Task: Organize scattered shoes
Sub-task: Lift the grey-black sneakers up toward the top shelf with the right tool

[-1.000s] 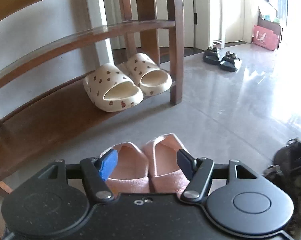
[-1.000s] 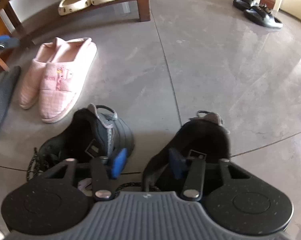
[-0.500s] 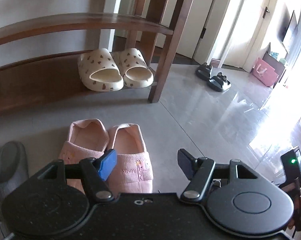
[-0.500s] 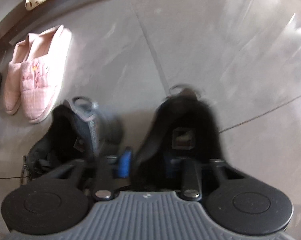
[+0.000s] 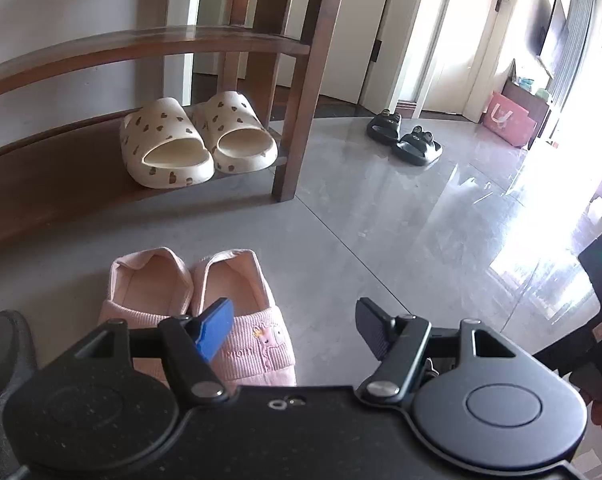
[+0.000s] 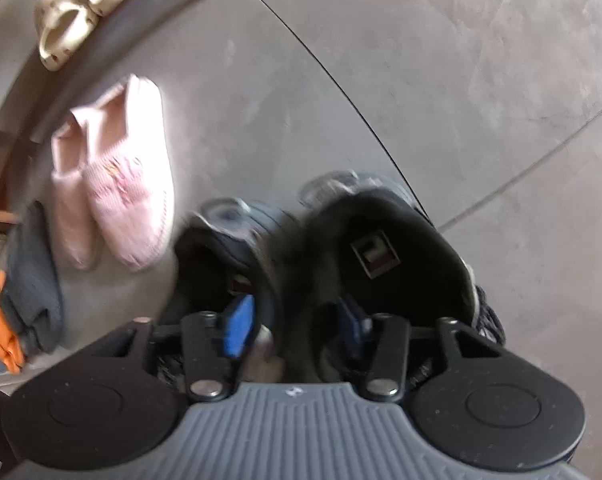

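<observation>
A grey tiled floor (image 5: 381, 240) carries a dark wooden shoe rack (image 5: 293, 120). On the rack's lowest shelf, beside its front leg, sits a pair of cream slides with brown hearts (image 5: 197, 140). On the floor in front of the rack lie pink slippers (image 5: 205, 304) side by side — grey footwear (image 5: 5, 344) just left of them, black sneakers (image 6: 341, 248) to their right. Black sandals (image 5: 405, 138) rest well beyond the rack's leg, near the doorway.

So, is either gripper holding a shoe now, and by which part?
No. The left gripper is open over bare floor; the right gripper is opening between the black sneakers, gripping nothing.
</observation>
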`<state>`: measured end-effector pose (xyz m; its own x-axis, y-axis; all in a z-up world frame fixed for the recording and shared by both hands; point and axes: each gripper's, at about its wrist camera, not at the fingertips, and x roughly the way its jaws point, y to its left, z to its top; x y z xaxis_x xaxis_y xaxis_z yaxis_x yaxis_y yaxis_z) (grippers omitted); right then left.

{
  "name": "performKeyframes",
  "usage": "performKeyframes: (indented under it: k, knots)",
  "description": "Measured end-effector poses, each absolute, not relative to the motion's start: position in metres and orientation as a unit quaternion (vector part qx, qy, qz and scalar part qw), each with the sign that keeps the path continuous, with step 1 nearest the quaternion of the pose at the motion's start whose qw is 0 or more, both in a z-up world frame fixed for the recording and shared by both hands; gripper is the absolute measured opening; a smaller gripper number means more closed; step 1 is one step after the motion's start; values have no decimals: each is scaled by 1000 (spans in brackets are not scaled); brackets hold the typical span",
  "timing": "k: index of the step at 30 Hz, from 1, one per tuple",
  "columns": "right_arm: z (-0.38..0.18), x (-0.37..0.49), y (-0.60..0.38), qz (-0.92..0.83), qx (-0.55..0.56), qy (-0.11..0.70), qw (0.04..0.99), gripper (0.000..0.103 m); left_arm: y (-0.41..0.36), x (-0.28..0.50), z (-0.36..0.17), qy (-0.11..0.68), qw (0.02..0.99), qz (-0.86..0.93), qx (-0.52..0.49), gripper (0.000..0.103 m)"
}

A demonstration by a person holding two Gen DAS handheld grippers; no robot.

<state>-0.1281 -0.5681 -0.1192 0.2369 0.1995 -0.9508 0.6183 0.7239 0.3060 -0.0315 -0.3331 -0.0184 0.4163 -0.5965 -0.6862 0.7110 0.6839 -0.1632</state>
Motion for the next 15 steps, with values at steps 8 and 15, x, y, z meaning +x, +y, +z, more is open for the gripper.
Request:
performKeyframes:
  k: [8,15]
  knots:
    - [-152,-88,-513,-151,139,648,734,71,-330,-31,-17,371,837,-392,88,67]
    - [-154,-108,-522,-172,171,593,767,41,-339,-44,-23,364,833,-396,130,67]
